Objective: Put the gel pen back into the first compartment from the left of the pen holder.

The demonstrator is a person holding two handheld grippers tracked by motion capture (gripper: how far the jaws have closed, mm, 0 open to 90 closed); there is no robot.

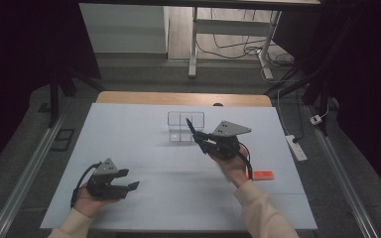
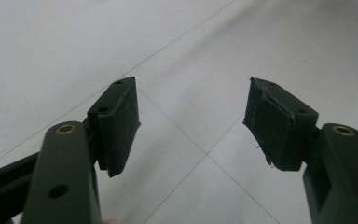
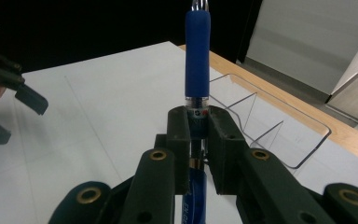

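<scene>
Left gripper [image 1: 129, 179]: jaws wide, empty, low over the counter [image 1: 129, 129], well short of the clear tray [image 1: 185, 127]. Right gripper [image 3: 198, 135]: jaws clamped on the blue pen [image 3: 197, 60]; its long axis points toward the tray just beyond.

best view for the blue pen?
Right gripper view: the blue pen stands large and sharp, clamped between the right tool's jaws. In the high view it's a small dark sliver beside the clear tray.
</scene>
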